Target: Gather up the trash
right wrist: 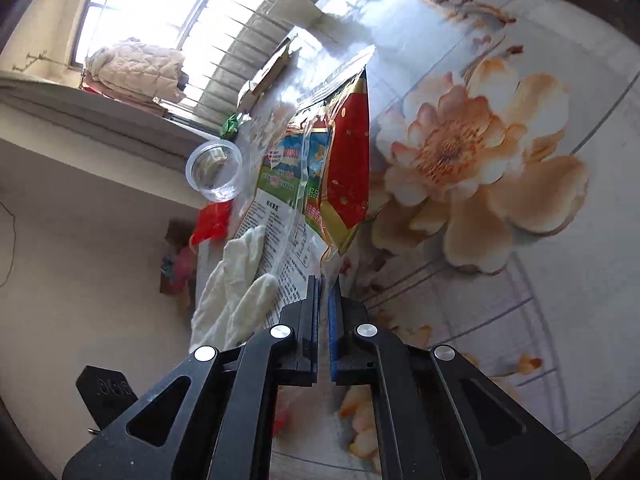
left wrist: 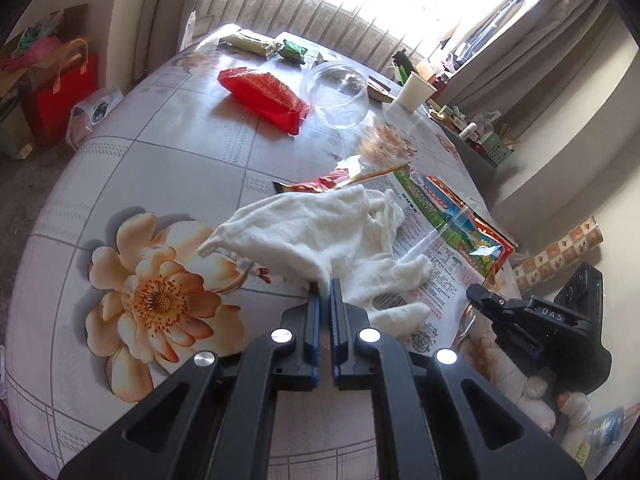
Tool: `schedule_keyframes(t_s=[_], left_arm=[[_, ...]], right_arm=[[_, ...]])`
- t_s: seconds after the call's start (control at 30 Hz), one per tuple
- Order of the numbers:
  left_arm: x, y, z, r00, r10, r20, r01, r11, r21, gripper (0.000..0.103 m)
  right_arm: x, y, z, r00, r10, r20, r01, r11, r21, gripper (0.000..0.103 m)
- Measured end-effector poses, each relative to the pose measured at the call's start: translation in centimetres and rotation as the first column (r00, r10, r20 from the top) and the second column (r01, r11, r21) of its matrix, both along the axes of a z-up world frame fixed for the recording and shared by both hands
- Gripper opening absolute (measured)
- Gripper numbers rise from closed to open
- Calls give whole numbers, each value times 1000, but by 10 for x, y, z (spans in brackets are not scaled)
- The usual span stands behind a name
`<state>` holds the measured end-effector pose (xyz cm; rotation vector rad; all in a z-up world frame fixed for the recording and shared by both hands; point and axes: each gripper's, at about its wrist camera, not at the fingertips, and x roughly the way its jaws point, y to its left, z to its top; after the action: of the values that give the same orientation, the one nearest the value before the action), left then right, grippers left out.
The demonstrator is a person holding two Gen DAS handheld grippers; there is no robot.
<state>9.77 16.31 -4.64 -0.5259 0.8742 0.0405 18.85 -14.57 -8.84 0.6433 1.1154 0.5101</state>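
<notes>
Trash is still spread over most of the flowered table, so by my reckoning the collecting has barely started. No bin or bag for it shows in either view, so I can't say whether anything has already gone in.

In the left wrist view the left gripper has its jaws pressed together on the near edge of a white cloth, which lies crumpled at the middle of the table, partly over the big printed snack bag. That bag stretches from the cloth toward three o'clock, flat on the tabletop. The right gripper comes in from four o'clock at the bag's near corner.

In the right wrist view the right gripper has its jaws closed on the bottom edge of the printed snack bag, just where the clear crinkled margin ends; the pads look pinched on the film, though the contact itself is partly hidden. The white cloth sits just beside it at nine o'clock.

What is left, as I judge it from the left wrist view:
- a red wrapper at twelve o'clock, untouched
- a clear plastic bowl just right of it, on its side
- a white paper cup at one o'clock near the table edge
- a green packet and a long pale packet at the far edge
- a small red wrapper tucked under the cloth's far side

Both grips look like the opening pickup, with all of that still to follow.
</notes>
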Motion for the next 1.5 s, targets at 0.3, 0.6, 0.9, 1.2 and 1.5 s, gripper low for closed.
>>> schedule_keyframes(t_s=[0.3,0.6,0.9,1.2,1.5], left_arm=[[0,-40,30,979,-201,-8,195,935,297,6],[11,-33,19,966,-250,-66,258,946,194,60],[22,-38,35,917,-399,8,389,899,203,91],[46,-94,-3,720,-672,-172,654,576,490,93],[67,-77,-23,749,-639,-175,651,661,374,91]], right_arm=[[-16,-53,23,987,48,153,8,938,-346,3],[-9,-75,13,989,37,143,8,953,-303,7],[2,-91,10,995,55,87,-42,989,-144,26],[8,-89,11,991,115,62,-108,989,-102,39],[14,-87,10,992,124,22,-123,992,-40,51]])
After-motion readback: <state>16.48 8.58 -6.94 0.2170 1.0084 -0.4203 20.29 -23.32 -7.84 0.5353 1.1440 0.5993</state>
